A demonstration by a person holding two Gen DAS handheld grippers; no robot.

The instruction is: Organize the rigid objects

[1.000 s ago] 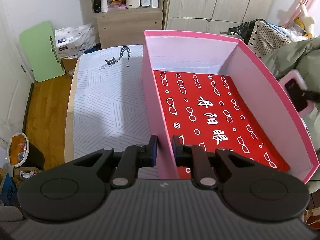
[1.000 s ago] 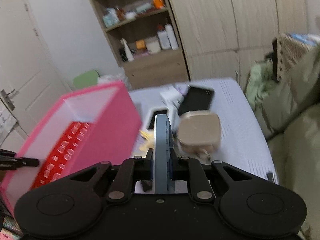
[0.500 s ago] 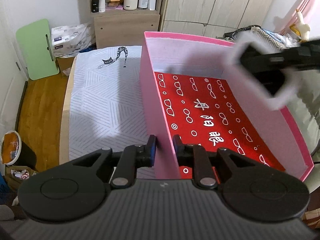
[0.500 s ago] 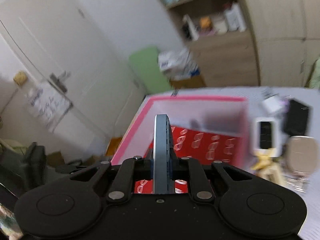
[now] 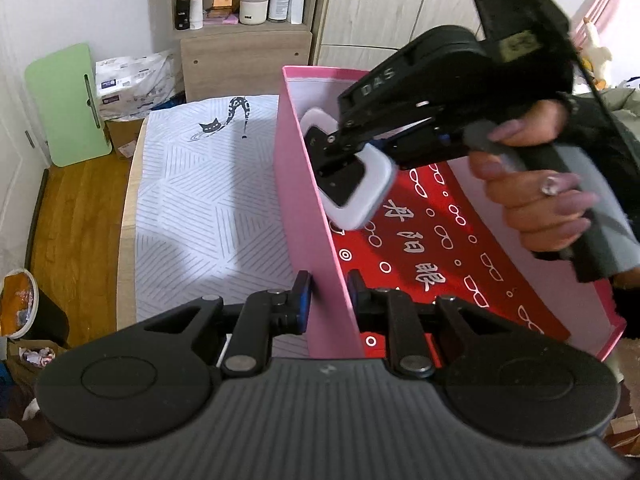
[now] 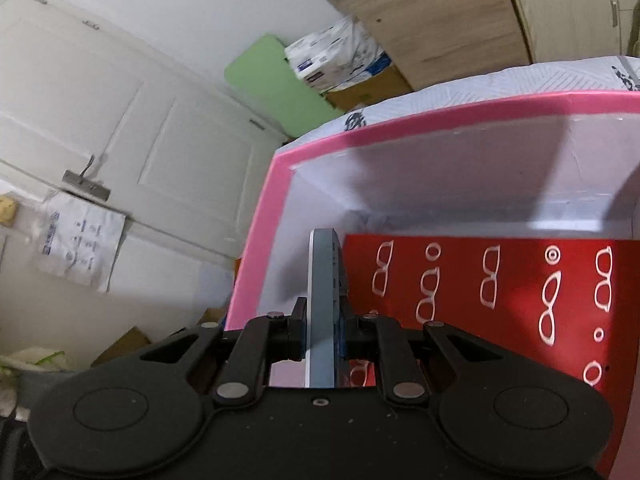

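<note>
**Bedroom corner with wooden floor and pale wardrobes**

A white panelled door (image 6: 132,128) fills the left wall. A green board (image 5: 66,104) leans near a wooden shelf unit (image 5: 240,28) stocked with what look like toiletry bottles. Light-wood wardrobe doors (image 5: 380,12) stand beside it, above the plank floor (image 5: 76,232).

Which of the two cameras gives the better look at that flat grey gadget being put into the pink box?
The left wrist view: it shows the grey gadget face-on, dark panel in a pale rounded frame, held by the right gripper over the pink box. The right wrist view shows only its thin edge between the fingers.
</note>
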